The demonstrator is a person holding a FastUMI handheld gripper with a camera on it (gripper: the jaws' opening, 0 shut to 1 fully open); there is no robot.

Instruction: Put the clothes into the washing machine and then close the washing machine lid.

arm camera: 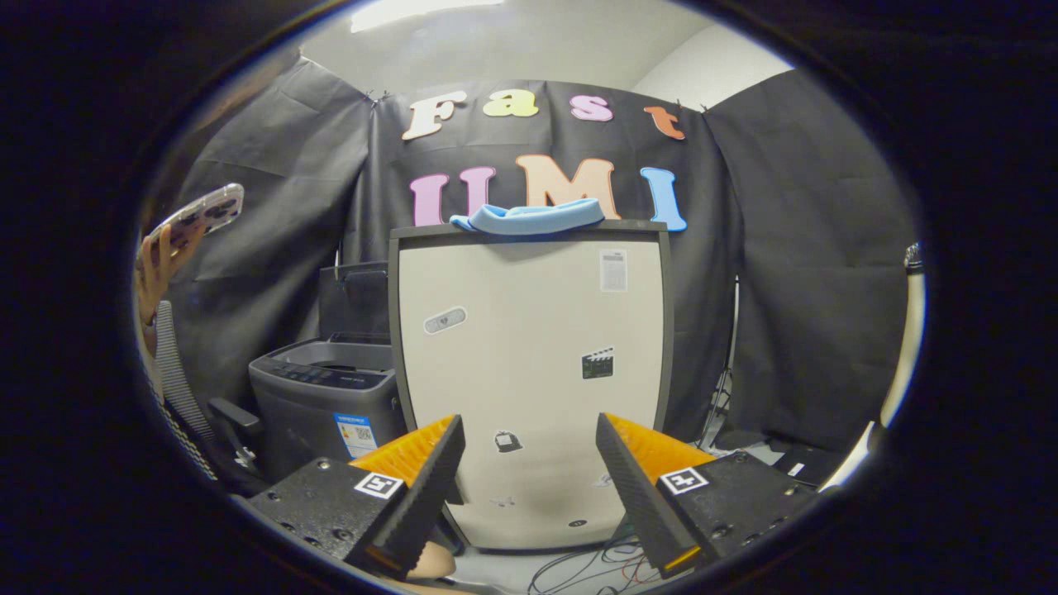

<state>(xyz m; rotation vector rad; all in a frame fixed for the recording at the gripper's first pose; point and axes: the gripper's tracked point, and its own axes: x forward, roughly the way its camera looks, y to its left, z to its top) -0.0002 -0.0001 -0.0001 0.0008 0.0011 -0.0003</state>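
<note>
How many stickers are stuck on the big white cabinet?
At least 4 on the white cabinet: an oval sticker, a clapperboard sticker, a paper label, a small one between the open hand-held gripper's fingers. Fainter ones lower down may be more.

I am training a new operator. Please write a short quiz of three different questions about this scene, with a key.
1. True or false: the gripper already holds the blue cloth.
2. Where does the blue cloth lie?
A. on top of the tall beige cabinet
B. inside the washing machine
C. on the floor
3. Fill in: the washing machine lid stands ____.

Key:
1. False; the fingers are apart with nothing between them.
2. A
3. open
</note>
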